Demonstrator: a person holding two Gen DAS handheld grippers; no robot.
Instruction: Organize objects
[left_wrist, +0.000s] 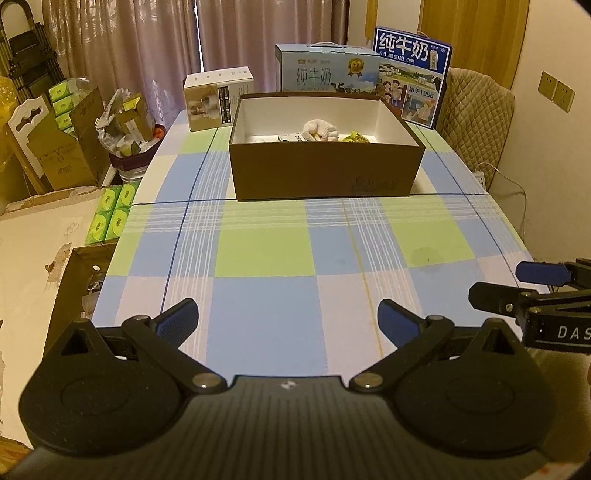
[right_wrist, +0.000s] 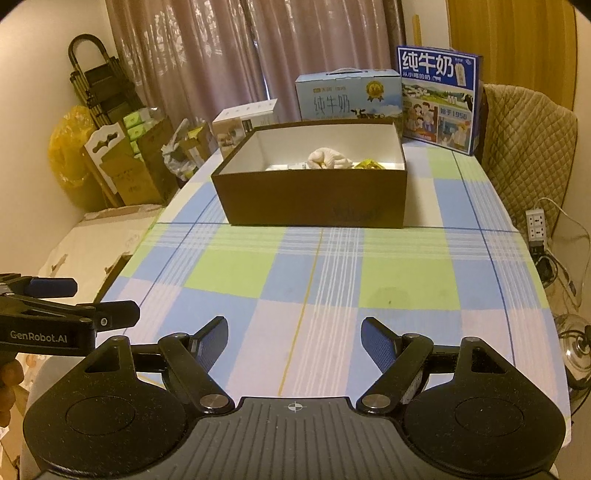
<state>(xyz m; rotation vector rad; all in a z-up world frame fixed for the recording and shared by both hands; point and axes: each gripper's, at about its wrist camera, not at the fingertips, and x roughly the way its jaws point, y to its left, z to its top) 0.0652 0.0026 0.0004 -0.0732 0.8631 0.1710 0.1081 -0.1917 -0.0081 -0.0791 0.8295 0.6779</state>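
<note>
Both tools are hanging low at the bottom of their frames, over the near end of the checked tablecloth (left_wrist: 266, 254). Left gripper (left_wrist: 288, 317): jaws spread wide, nothing between the blue pads, released. Right gripper (right_wrist: 294, 338): same, spread and carrying nothing. Each is also showing at the other's frame edge, right tool at lower right of the left view, left tool at lower left of the right view, so the two are sitting side by side, apart.

The brown box (left_wrist: 325, 173) is sitting open-topped in the upper centre of both frames, well apart from the tools. Inside it, against the white lining, a pale knobbly object (left_wrist: 320, 131) is lying mid-floor, a yellow wrapped item (left_wrist: 354, 138) just to its right, and a small dark-and-white piece (left_wrist: 291, 137) to its left; what these are I cannot tell. Likely the box is serving as the collecting bin, hence lid off and set square to the approach.

Milk cartons (left_wrist: 410, 74) and a white carton (left_wrist: 218, 98) are standing upright behind the box, probably backdrop.

No loose item is showing on the cloth; judgement: the sorting looks finished or nearly so.
</note>
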